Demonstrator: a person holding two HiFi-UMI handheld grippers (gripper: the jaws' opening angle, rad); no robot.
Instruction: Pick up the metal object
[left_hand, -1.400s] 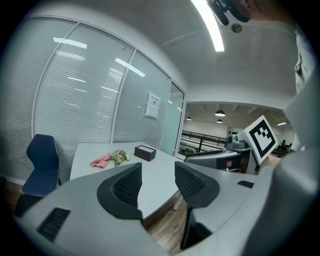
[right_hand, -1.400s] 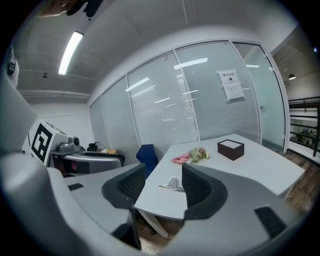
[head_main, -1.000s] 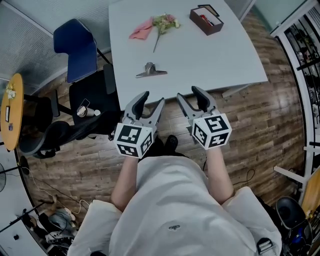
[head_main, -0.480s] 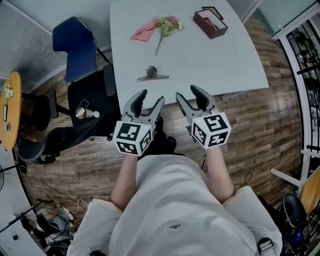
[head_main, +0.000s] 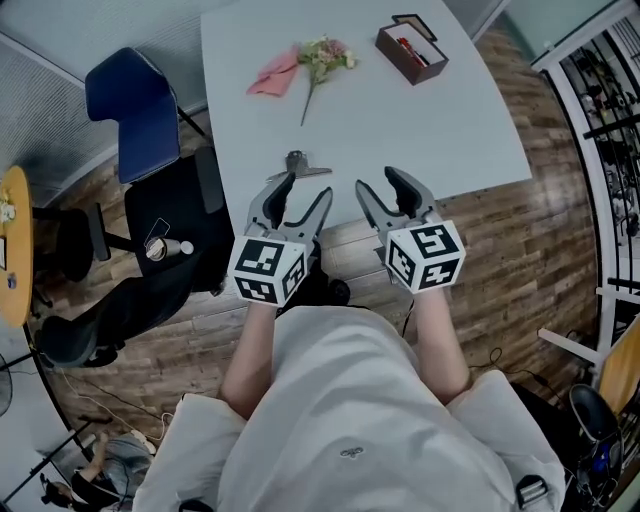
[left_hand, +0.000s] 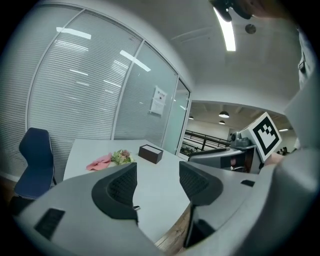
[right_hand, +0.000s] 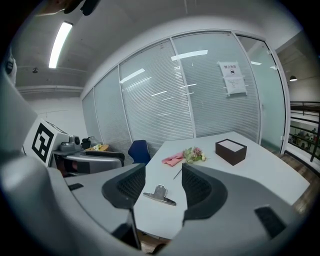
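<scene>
Both forearms are extending forward, the left gripper (head_main: 303, 192) and right gripper (head_main: 378, 181) tilting slightly down at the near edge of the table (head_main: 450, 130). Both claws are gaping wide and empty, the left's having just been opening. The metal object (head_main: 297, 163) is lying on the table at 12 o'clock of the left tips, partly covered in the head view; the right gripper view is showing it whole.

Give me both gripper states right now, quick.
Left gripper: open, jaws have just been opening wider, nothing between them.
Right gripper: open, empty; the metal clip lies ahead on the table.
</scene>
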